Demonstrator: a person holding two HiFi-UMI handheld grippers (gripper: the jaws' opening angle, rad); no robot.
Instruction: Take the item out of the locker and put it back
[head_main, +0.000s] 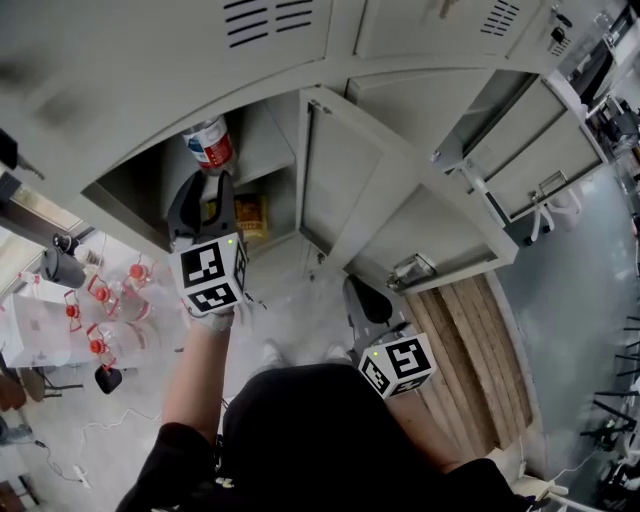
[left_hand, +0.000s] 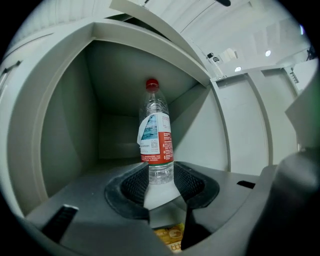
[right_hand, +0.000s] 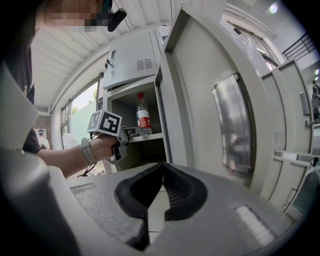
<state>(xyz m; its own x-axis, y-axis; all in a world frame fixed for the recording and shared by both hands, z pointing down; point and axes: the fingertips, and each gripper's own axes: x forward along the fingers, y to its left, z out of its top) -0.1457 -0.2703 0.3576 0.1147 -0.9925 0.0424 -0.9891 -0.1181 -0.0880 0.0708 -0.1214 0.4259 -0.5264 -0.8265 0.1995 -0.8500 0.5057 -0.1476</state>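
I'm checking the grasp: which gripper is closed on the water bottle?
The left gripper: it clamps the base of the water bottle inside the locker, while the right gripper is shut empty outside.

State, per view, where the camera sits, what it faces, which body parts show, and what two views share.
Head view: on the head, down onto the locker; left gripper, right gripper.
Left gripper view: on it, into the compartment; jaws gripping the water bottle.
Right gripper view: on it, toward the locker; shut jaws, left hand.
Shared: water bottle.

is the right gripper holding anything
No, the right gripper has its jaws closed together with nothing between them.
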